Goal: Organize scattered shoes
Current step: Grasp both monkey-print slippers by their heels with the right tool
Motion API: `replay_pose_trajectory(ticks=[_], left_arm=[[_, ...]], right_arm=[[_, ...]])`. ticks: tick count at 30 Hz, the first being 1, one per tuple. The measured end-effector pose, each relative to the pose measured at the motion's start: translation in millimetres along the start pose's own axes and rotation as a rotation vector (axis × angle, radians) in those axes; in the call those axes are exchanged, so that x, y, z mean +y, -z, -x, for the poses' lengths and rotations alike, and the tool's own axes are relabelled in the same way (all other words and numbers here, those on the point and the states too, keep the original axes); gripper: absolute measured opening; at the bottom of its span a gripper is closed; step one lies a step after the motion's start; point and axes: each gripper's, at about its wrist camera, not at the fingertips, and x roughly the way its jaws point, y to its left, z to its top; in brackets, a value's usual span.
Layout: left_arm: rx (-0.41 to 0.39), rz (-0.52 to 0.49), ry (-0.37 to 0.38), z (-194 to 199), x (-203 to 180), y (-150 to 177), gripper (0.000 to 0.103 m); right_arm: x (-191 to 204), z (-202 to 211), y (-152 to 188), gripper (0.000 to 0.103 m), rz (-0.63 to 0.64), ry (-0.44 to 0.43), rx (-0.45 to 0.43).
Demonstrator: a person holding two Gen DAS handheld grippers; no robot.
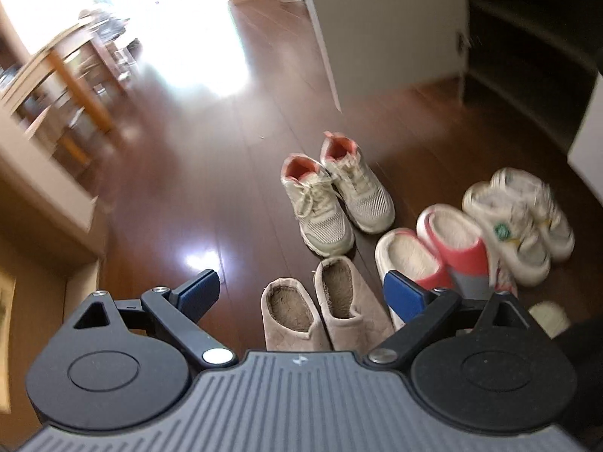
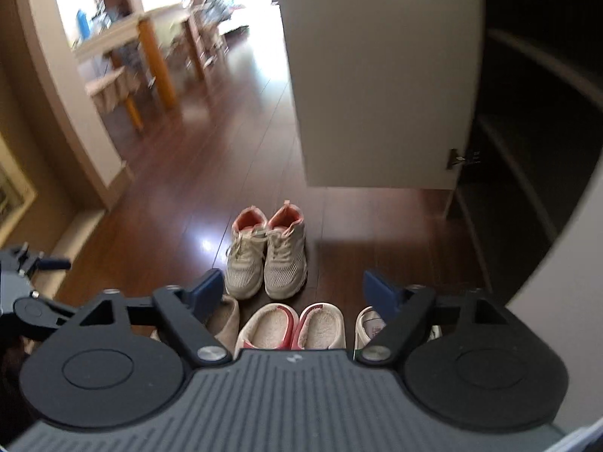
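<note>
Both tongs gape wide and empty, left gripper (image 1: 301, 297) and right gripper (image 2: 292, 293) hovering over the dark wooden floor (image 1: 196, 188). Below sit paired beige mesh lace-up sneakers (image 1: 335, 196), tan fleece slippers (image 1: 320, 312), pink-trimmed white slippers (image 1: 433, 248) and white chunky sneakers (image 1: 520, 222).

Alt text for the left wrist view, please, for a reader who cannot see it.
The open, empty left gripper hovers over four pairs of shoes on a dark wooden floor: beige slippers nearest, laced mesh sneakers beyond, pink-trimmed slippers and white sneakers to the right. An open cabinet door stands behind.
</note>
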Motion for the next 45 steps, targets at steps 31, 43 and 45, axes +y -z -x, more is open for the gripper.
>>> replay_pose_trajectory(ticks=[31,43,45], left_arm=[[0.109,-0.334,0.411,-206.4,-80.6,50.8,0.094],[0.114,-0.367,0.433,-203.3,-85.3,56.7,0.094],[0.120,-0.363,0.435,-202.8,-86.5,57.5,0.094]], right_arm=[[2.5,-384.2,118.6,0.059,-0.179,0.042,0.785],[-0.7,-370.9,109.1,0.060,-0.179,0.067,0.786],[-5.3,-367.9,106.4,0.060,-0.207,0.056,0.798]])
